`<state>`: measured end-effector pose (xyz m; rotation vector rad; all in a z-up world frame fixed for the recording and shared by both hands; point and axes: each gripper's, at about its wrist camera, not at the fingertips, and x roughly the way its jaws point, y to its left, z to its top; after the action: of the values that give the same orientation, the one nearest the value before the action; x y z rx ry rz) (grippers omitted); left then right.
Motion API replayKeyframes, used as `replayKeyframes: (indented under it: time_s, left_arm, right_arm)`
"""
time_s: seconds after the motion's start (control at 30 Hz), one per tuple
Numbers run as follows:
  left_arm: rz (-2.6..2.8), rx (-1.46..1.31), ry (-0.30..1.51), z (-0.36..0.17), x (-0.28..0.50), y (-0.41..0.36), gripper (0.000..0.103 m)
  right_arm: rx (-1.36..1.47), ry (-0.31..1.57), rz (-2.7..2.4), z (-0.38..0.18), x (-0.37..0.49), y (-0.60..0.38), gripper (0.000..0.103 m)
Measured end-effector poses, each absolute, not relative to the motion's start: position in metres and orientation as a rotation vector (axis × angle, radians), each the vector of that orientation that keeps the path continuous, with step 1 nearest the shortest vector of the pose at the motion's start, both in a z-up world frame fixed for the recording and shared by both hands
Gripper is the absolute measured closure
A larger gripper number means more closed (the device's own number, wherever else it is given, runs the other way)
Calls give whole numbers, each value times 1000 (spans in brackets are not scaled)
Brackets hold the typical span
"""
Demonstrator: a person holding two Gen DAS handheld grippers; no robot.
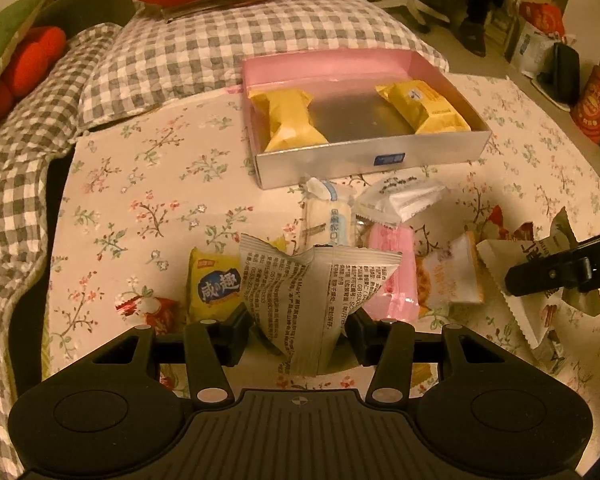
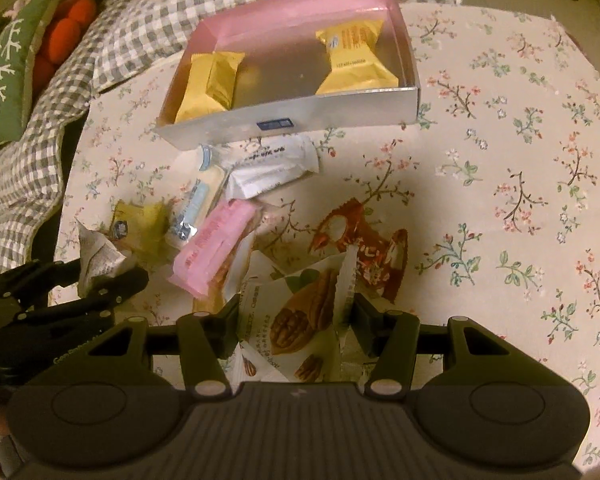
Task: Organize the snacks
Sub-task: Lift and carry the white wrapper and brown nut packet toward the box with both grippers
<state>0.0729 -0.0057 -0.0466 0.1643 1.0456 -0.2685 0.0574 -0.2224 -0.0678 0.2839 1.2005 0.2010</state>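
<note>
I've both tongs clamped: left tongs (image 1: 300, 330) on grey-print packet (image 1: 320, 292), right tongs (image 2: 296, 320) on walnut packet (image 2: 300, 320) (pink-lined box (image 1: 372, 160) just beyond both).

Pink-lined box (image 1: 328, 65), floral cloth (image 1: 148, 184)

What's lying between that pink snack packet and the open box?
In the right wrist view, a cream-and-blue packet and a white packet lie between the pink packet and the box.

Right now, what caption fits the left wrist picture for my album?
Left gripper pinching a white printed snack packet above a floral tablecloth, facing a pink-lined box.
</note>
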Motion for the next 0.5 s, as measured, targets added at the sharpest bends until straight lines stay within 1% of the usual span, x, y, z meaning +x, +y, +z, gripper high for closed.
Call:
replayKeyframes:
  time_s: [0.5]
  left_arm:
    - [-252, 141, 1039, -44, 80, -2, 55]
  right_arm:
    - [323, 1165, 160, -62, 63, -243, 52]
